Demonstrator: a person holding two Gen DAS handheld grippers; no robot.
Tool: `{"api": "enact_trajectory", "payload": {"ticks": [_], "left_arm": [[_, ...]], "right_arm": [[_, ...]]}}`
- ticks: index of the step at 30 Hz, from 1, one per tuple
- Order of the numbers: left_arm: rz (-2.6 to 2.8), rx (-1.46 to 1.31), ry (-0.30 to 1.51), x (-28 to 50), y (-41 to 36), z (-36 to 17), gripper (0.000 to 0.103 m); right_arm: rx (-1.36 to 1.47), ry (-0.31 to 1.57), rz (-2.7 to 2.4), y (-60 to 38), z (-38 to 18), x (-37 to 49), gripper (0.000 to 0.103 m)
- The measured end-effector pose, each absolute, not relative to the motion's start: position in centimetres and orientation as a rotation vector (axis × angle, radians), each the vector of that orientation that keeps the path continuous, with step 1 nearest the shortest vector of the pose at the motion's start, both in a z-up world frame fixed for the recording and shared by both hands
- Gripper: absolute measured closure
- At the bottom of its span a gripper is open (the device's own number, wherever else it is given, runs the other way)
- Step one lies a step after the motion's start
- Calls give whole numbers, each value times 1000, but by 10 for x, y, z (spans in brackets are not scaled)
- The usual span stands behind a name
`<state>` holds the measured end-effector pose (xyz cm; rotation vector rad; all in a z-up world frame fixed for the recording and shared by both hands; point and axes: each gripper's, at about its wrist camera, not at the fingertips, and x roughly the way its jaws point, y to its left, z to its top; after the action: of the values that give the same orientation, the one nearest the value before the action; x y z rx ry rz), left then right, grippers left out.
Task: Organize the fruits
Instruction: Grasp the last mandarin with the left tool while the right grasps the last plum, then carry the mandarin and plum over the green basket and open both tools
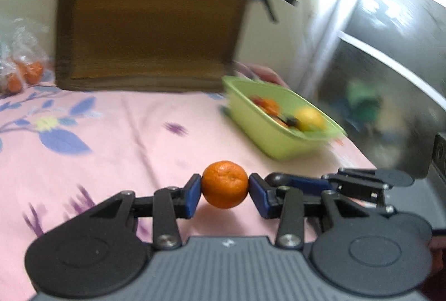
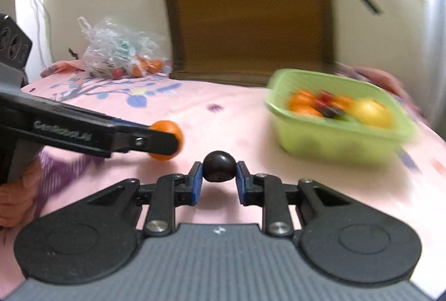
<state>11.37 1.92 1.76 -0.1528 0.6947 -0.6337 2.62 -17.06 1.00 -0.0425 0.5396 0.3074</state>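
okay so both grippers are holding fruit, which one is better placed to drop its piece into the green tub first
Right, probably. The right gripper, shut on a dark round plum-like fruit, has the green plastic tub close ahead to its right. The left gripper, holding a small orange mandarin, sits farther left.

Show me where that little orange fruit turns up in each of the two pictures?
Left wrist view: the orange fruit sits low centre, clamped between the left gripper's blue fingers.
Right wrist view: it appears left of centre, partly hidden behind a black finger.
Shared landmark: the green basket, to the right in both.
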Motion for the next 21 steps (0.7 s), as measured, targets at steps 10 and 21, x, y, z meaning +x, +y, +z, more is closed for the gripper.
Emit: {"api": "enact_trajectory", "payload": {"ticks": [10, 21], "left_arm": [[-775, -34, 710, 39, -53, 10, 64], [-659, 99, 654, 19, -70, 11, 48]], "right_arm": [[-26, 520, 126, -221, -6, -37, 74], [16, 492, 152, -231, -15, -44, 71]]}}
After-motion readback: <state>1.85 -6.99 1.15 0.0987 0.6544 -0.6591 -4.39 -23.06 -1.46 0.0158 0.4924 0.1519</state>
